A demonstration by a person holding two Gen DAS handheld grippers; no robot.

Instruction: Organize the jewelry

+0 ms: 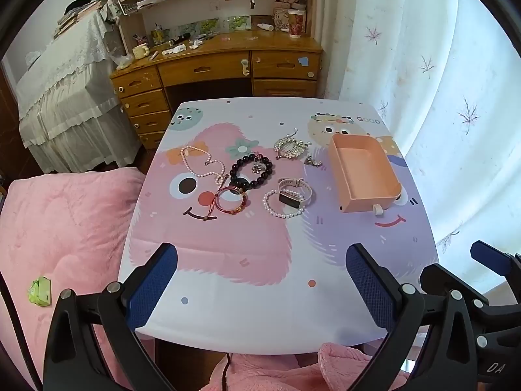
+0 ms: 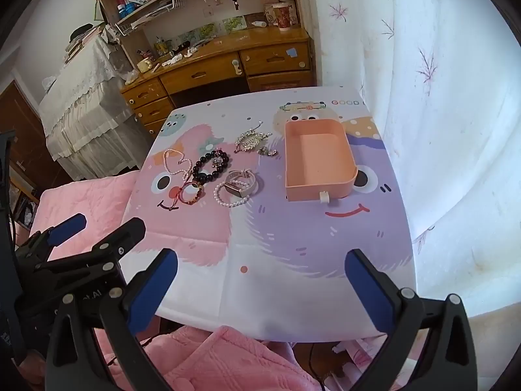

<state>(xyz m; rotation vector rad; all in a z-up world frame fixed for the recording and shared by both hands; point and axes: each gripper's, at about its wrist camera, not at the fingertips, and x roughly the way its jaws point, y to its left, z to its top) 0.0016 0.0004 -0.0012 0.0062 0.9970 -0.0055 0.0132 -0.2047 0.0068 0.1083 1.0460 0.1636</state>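
Observation:
Jewelry lies mid-table: a pink pearl necklace [image 1: 202,163], a black bead bracelet [image 1: 250,171], a red cord bracelet [image 1: 229,200], a white pearl bracelet [image 1: 283,205] under a watch [image 1: 293,192], a silver hair comb [image 1: 291,148] and a small silver piece [image 1: 312,162]. An empty orange drawer box [image 1: 363,172] stands to their right; it also shows in the right wrist view [image 2: 317,159]. My left gripper [image 1: 260,280] is open and empty above the table's near edge. My right gripper [image 2: 260,286] is open and empty, beside the left one.
The small table [image 1: 260,309] has a cartoon-print cover. A pink quilt [image 1: 65,228] lies left and below. A wooden desk [image 1: 221,65] with shelves stands behind. A white curtain [image 1: 439,97] hangs right. A green packet [image 1: 40,291] lies on the quilt.

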